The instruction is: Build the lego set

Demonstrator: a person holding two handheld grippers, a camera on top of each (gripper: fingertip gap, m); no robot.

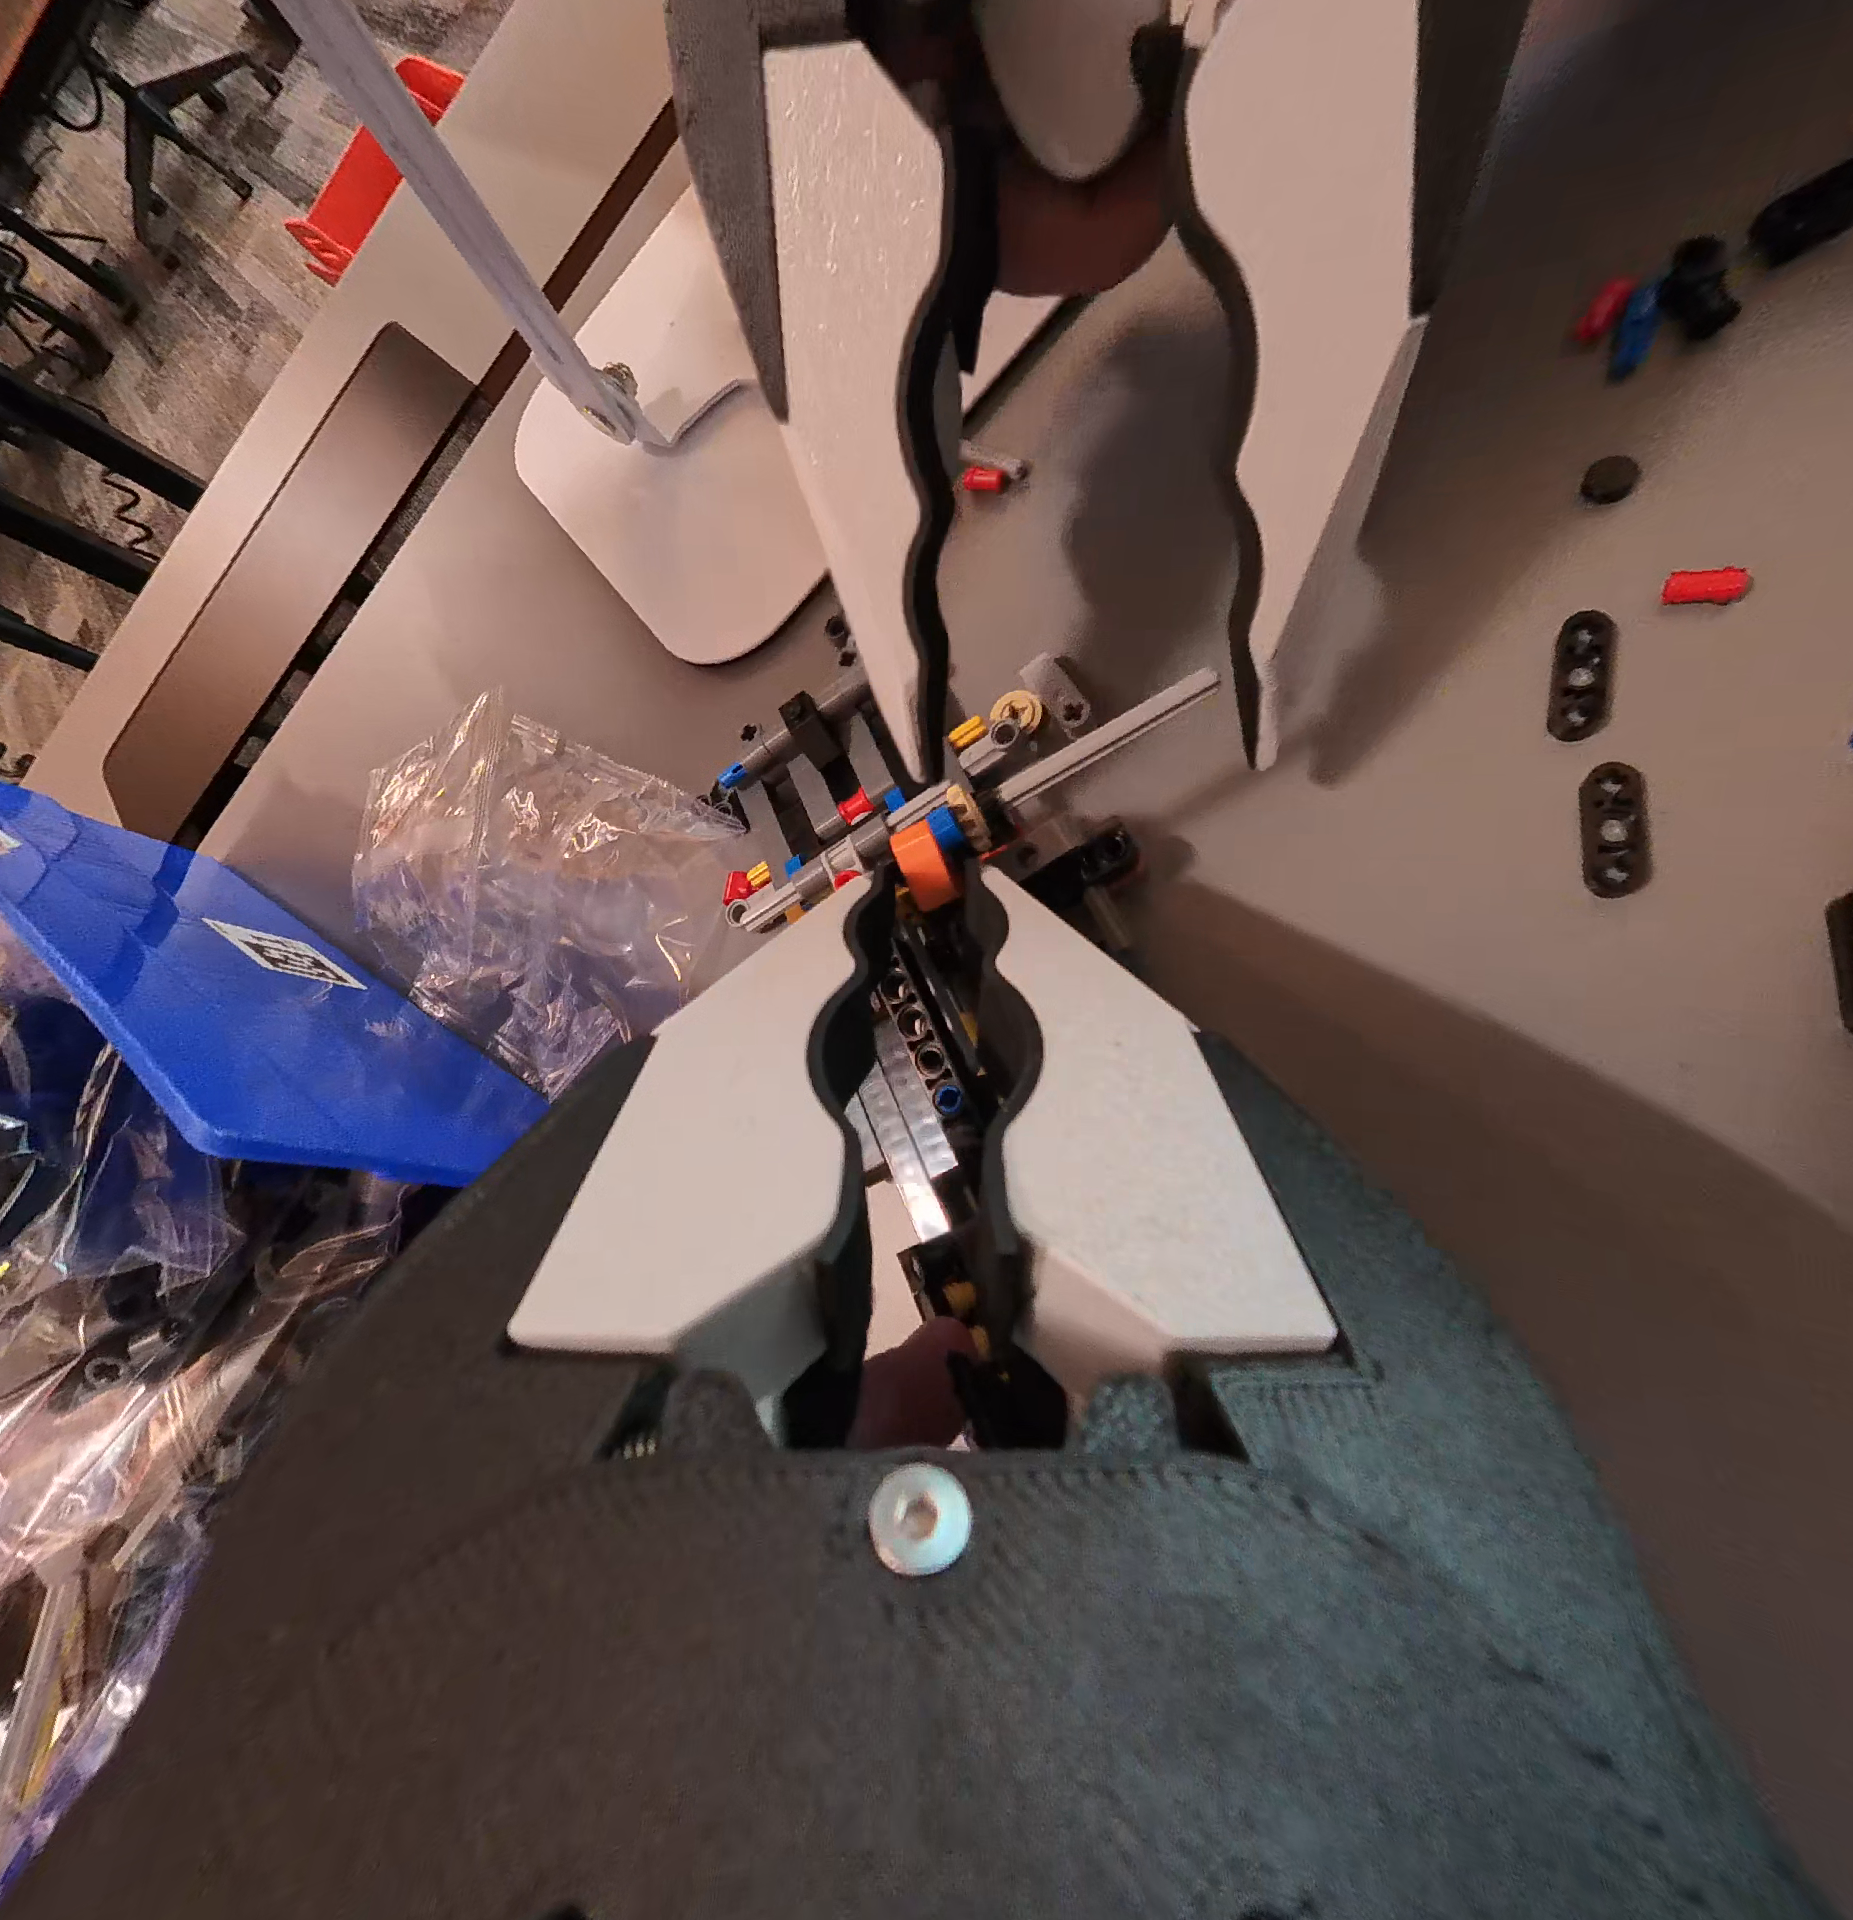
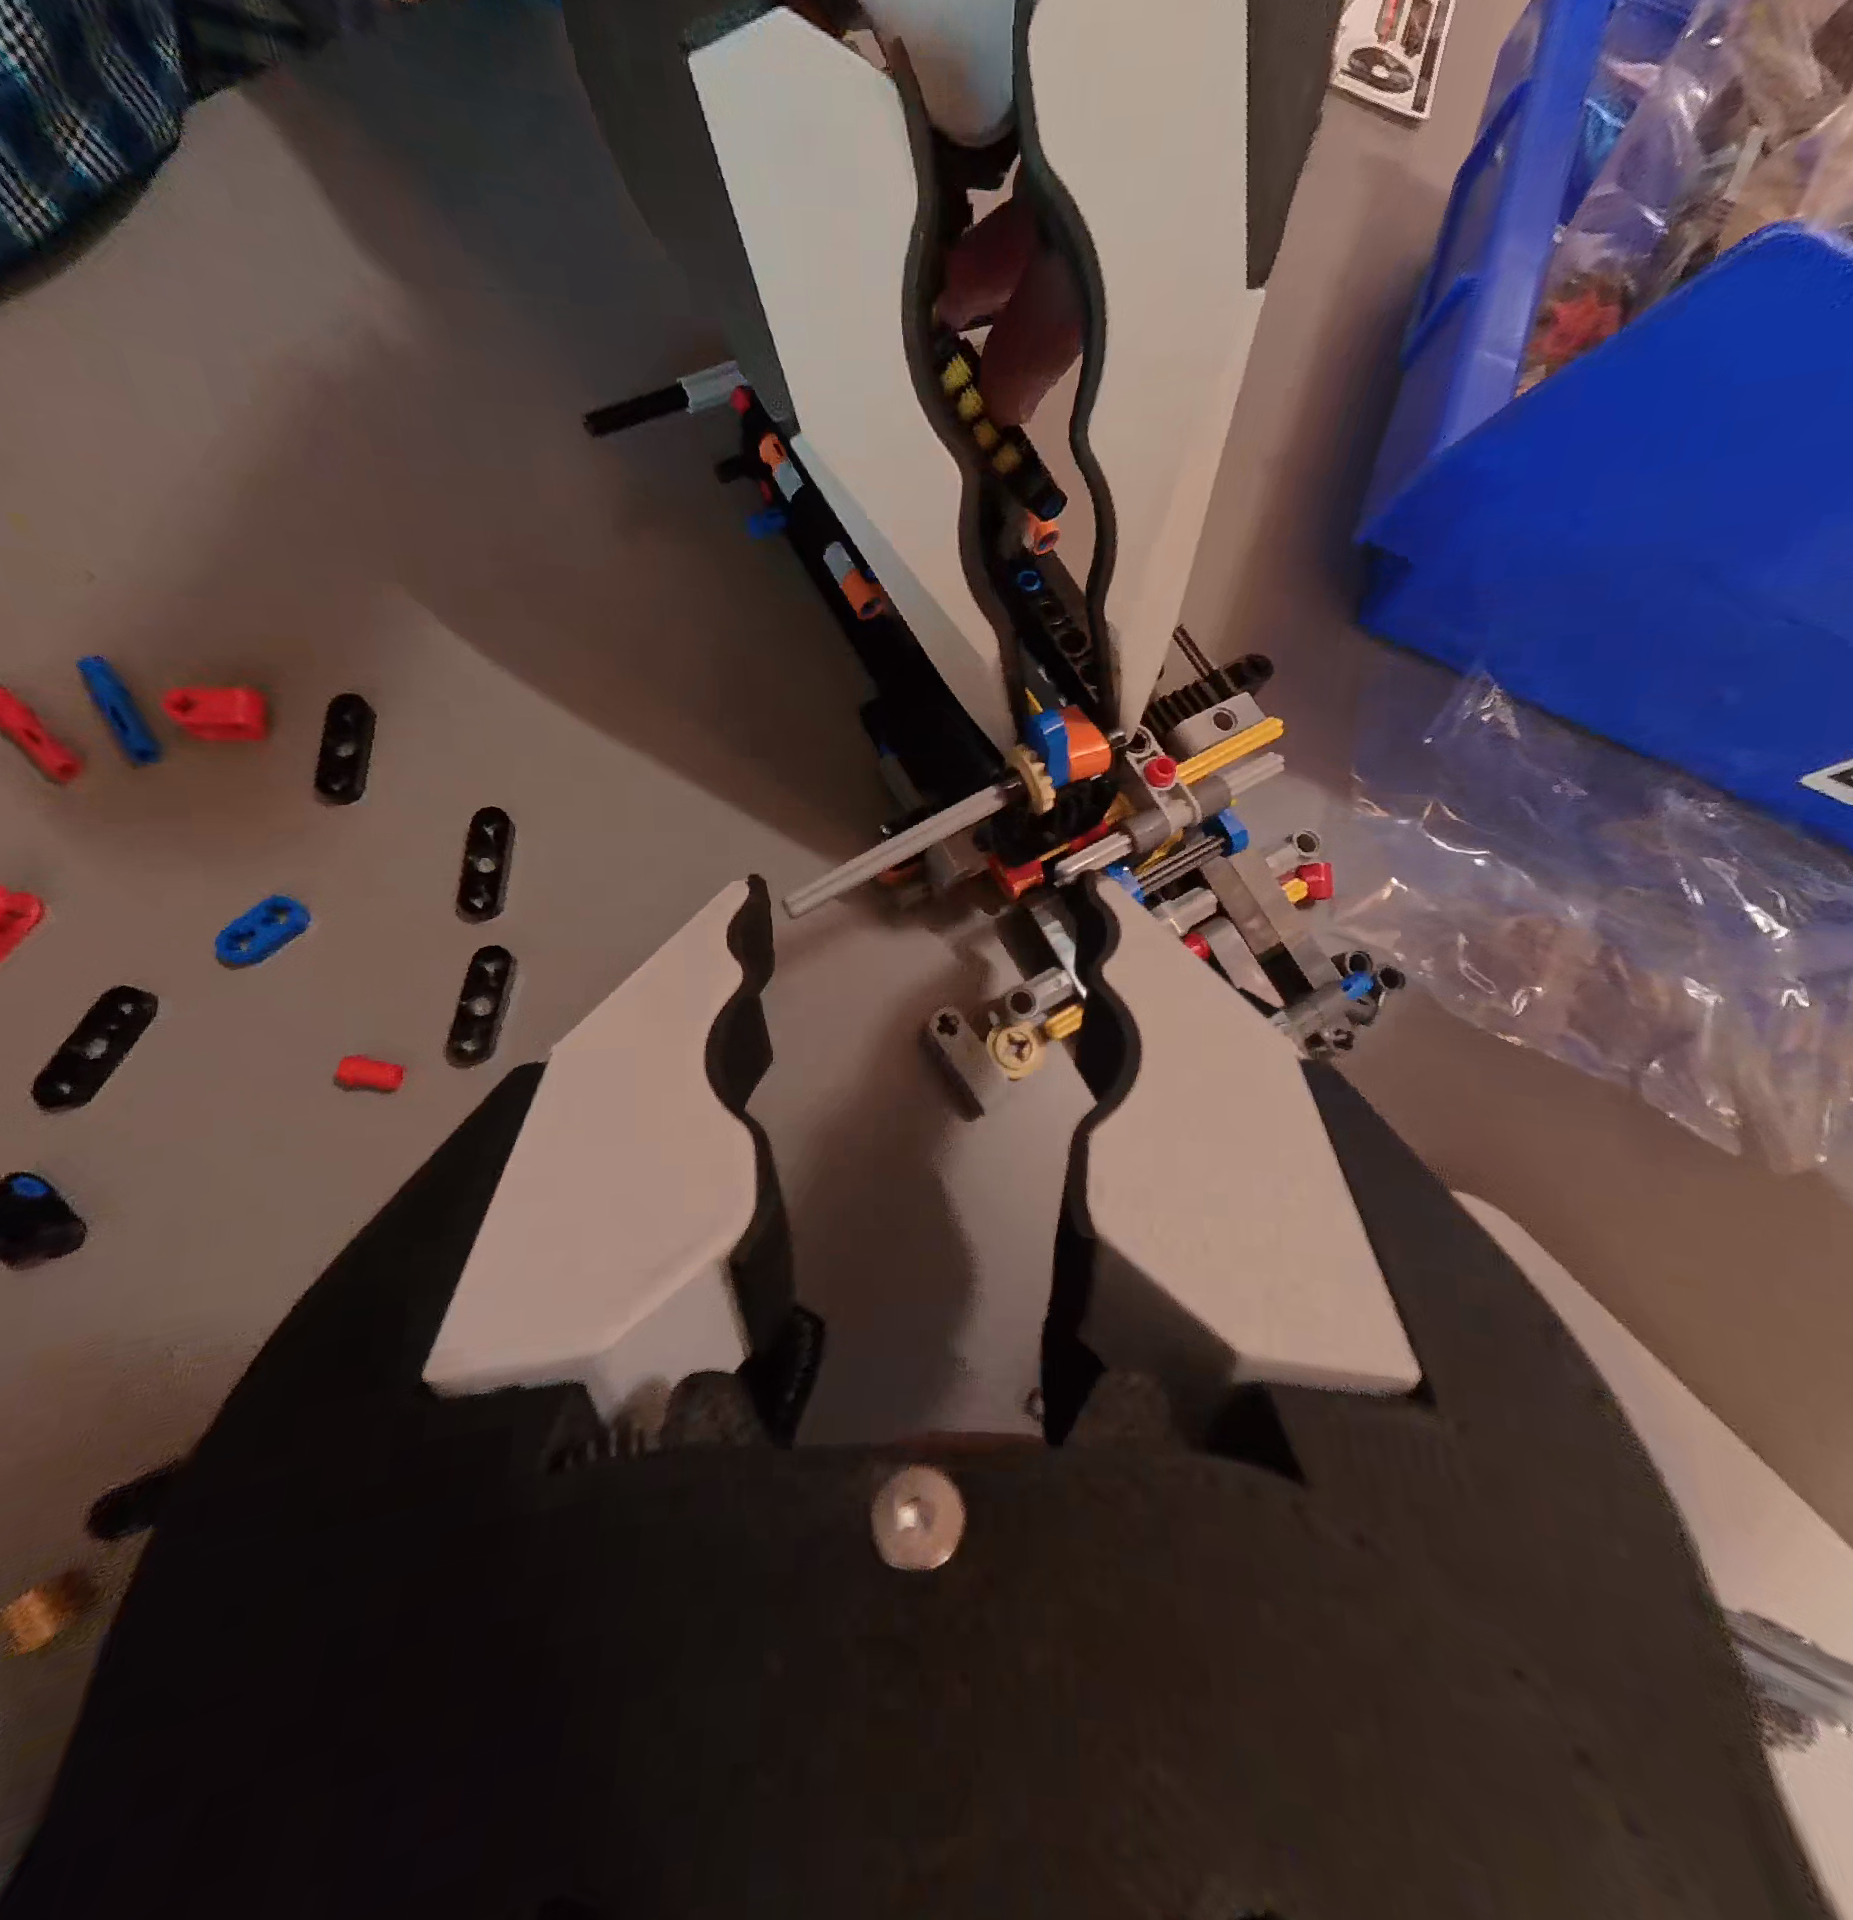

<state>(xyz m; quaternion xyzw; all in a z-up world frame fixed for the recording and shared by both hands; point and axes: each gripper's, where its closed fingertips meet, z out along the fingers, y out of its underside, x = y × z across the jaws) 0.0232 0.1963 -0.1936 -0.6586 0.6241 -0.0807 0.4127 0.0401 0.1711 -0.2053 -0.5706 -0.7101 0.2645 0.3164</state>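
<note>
Two tools meet nose to nose over the grey tabletop (image 2: 278, 468), and we start with the nearest parts. In the left wrist view our left tool (image 1: 927, 894) has its white fingers (image 1: 714, 1143) drawn narrow around the long black beam of the lego build (image 1: 927, 1049), which runs up between them toward the tips. Just past those tips sits the build's orange and blue cluster, with a grey axle (image 1: 1109, 743) sticking out to one side. In the right wrist view our right tool (image 2: 927, 904) stands wide, its fingers (image 2: 610, 1164) well apart with bare tabletop between them; its tips sit just short of the build's gear end, and we cannot tell if one tip touches it. A small grey piece with a tan pin (image 2: 995, 1044) lies between these fingers near the tips. Out to the side of the right tool, loose red, blue and black links (image 2: 345, 748) lie scattered, apart from one another. Farther off on the other side rests a crumpled clear plastic bag (image 2: 1628, 966), and beyond it a blue bin (image 2: 1680, 582). In the left wrist view a white stand base (image 1: 652, 520) sits on the tabletop behind the build.
</note>
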